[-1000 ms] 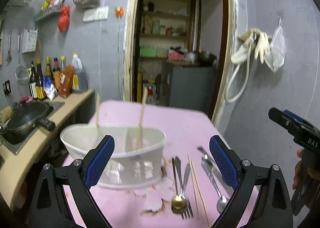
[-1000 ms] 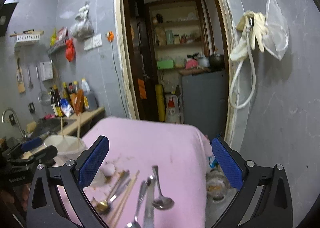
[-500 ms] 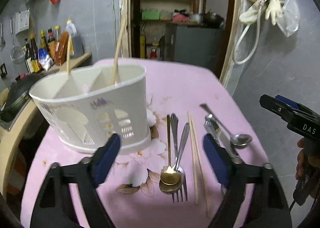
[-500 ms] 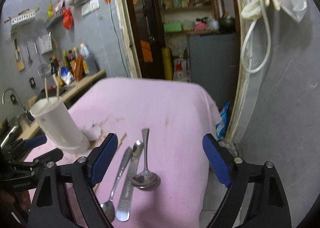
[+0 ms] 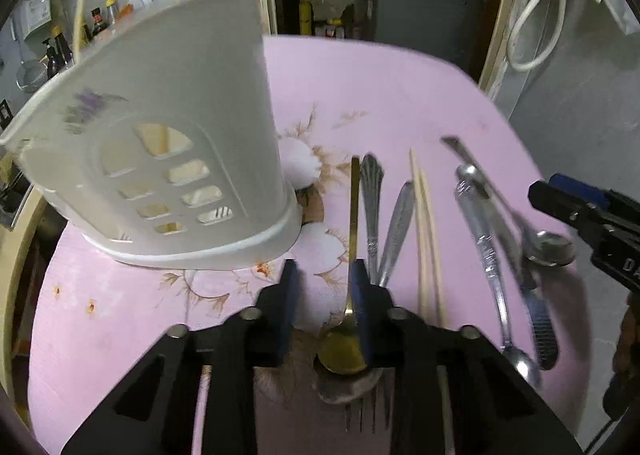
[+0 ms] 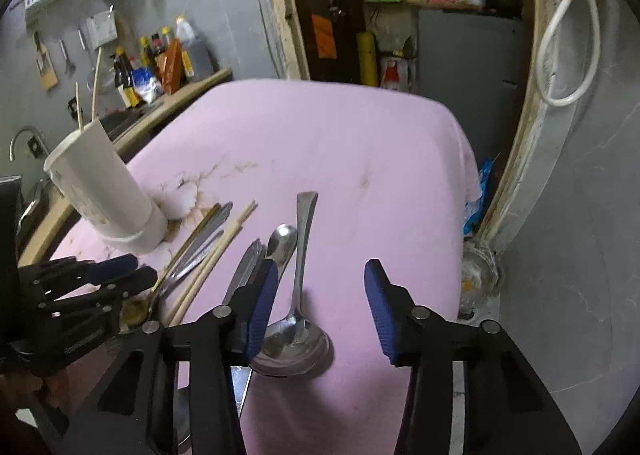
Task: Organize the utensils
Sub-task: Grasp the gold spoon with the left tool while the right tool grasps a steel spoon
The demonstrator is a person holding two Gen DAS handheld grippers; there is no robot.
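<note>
- Left wrist view: the desk (image 5: 360,87) under its pink flowered cloth fills most of what I see.
- The white utensil holder (image 5: 168,159) stands at the left, with chopsticks rising out of its top.
- My left tongs (image 5: 324,275) have just been closing; a narrow gap is left, and the gold spoon (image 5: 352,223) lies just beside the right pad. Whether that pad touches the handle I cannot tell.
- My right tongs (image 6: 318,279) have just been closing too, though they stand well apart above the large steel spoon (image 6: 298,319), not pressing it.
- Two loose chopsticks (image 5: 426,231), forks and steel spoons lie in a row right of the holder.
</note>
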